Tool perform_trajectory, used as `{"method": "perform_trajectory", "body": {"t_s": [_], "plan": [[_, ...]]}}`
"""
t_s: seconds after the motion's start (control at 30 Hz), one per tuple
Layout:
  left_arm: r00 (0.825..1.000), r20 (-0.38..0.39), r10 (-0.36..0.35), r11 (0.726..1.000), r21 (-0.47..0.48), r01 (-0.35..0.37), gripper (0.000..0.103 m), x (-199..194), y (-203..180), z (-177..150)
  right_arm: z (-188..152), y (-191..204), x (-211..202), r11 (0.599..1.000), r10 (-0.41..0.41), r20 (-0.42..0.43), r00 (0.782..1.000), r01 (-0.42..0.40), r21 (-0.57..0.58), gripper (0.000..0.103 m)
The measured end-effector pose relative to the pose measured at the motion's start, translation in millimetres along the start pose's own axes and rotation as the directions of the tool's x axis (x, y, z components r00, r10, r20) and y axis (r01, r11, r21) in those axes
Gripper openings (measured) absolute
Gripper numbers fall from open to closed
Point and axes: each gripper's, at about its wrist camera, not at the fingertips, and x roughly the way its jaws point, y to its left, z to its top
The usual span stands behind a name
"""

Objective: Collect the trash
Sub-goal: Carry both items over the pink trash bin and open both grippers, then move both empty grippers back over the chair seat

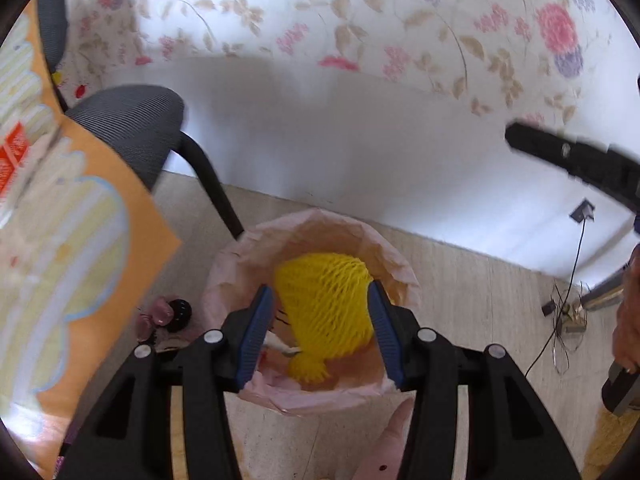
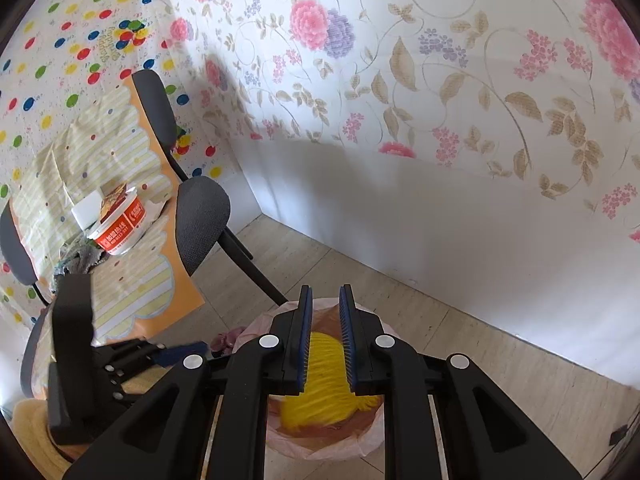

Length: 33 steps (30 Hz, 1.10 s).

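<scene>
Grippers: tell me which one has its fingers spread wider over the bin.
The left gripper: its blue pads stand wide apart on either side of the yellow foam net in the pink-lined bin. The right gripper shows only a narrow gap.

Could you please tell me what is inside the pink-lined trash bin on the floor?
A yellow foam fruit net fills most of the trash bin. A small white scrap shows beside it; anything beneath is covered.

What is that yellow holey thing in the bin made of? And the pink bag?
The yellow net looks like soft foam mesh, the fruit-wrapping kind: stretchy open holes, matte. The pink bag lining the bin looks like thin plastic film: crinkled, see-through.
</scene>
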Motion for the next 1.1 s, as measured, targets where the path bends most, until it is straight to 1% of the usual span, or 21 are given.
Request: {"method": "perform_trajectory", "body": {"t_s": [0.13,0.23,0.37,0.4,0.5,0.6,0.67,0.73,0.8,0.87,0.9,0.93,0.97,1.03,1.1], "plan": [[0.995,0.083,0.049,0.998,-0.032,-0.047,0.048,-39.3,11.6,2.8,4.0,7.5,-7.7,1.0,0.016,0.014,1.0,-0.016,-0.016,0.017],[0.984,0.138,0.108,0.993,-0.069,-0.1,0.048,-73.1,26.6,1.3,8.4,17.6,-13.9,0.999,0.036,0.029,0.999,-0.035,-0.032,0.017],[0.964,0.19,0.185,0.977,-0.144,-0.159,0.048,-117.7,50.9,-5.5,12.7,44.9,-14.2,0.995,0.082,0.038,0.996,-0.08,-0.068,0.017],[0.957,0.202,0.21,0.97,-0.166,-0.177,0.048,-130.4,58.2,-9.5,14.9,52.7,-14.4,0.993,0.094,0.041,0.995,-0.09,-0.079,0.017],[0.94,0.209,0.271,0.948,-0.227,-0.223,0.048,-157.0,77.0,-18.7,21.4,80.5,-13.6,0.982,0.152,0.036,0.988,-0.147,-0.12,0.017],[0.919,0.204,0.338,0.918,-0.287,-0.274,0.048,-179.2,97.8,-30.4,25.3,115.4,-11.1,0.958,0.227,0.022,0.974,-0.219,-0.185,0.017],[0.902,0.194,0.385,0.89,-0.338,-0.307,0.048,-194.8,116.9,-41.6,28.1,141.1,-6.2,0.935,0.276,0.005,0.961,-0.267,-0.234,0.017],[0.89,0.18,0.419,0.866,-0.375,-0.332,0.048,-206.3,132.7,-47.6,29.5,170.6,5.6,0.913,0.305,-0.023,0.952,-0.3,-0.277,0.017],[0.867,0.164,0.47,0.831,-0.413,-0.372,0.049,-219.8,151.3,-55.8,30.2,198.8,20.8,0.892,0.333,-0.053,0.941,-0.333,-0.305,0.018],[0.842,0.145,0.519,0.793,-0.449,-0.411,0.049,-234.4,170.9,-64.3,30.3,232.3,29.7,0.87,0.356,-0.07,0.932,-0.358,-0.338,0.03],[0.829,0.135,0.542,0.773,-0.467,-0.43,0.049,-242.3,180.5,-68.2,30.6,244.8,38.2,0.855,0.376,-0.08,0.923,-0.379,-0.353,0.035],[0.821,0.13,0.556,0.76,-0.478,-0.44,0.049,-248.4,188.2,-72.0,33.6,254.7,42.6,0.844,0.388,-0.083,0.918,-0.39,-0.367,0.043],[0.808,0.121,0.576,0.742,-0.492,-0.455,0.049,-256.0,197.4,-75.0,35.7,265.0,42.7,0.834,0.397,-0.084,0.914,-0.398,-0.382,0.047],[0.788,0.109,0.606,0.714,-0.512,-0.478,0.052,-268.8,213.0,-79.7,41.9,282.1,48.6,0.82,0.405,-0.085,0.91,-0.403,-0.407,0.049],[0.771,0.104,0.629,0.694,-0.523,-0.496,0.055,-279.5,228.6,-83.9,49.6,289.6,47.3,0.808,0.42,-0.088,0.903,-0.417,-0.416,0.05]]}}
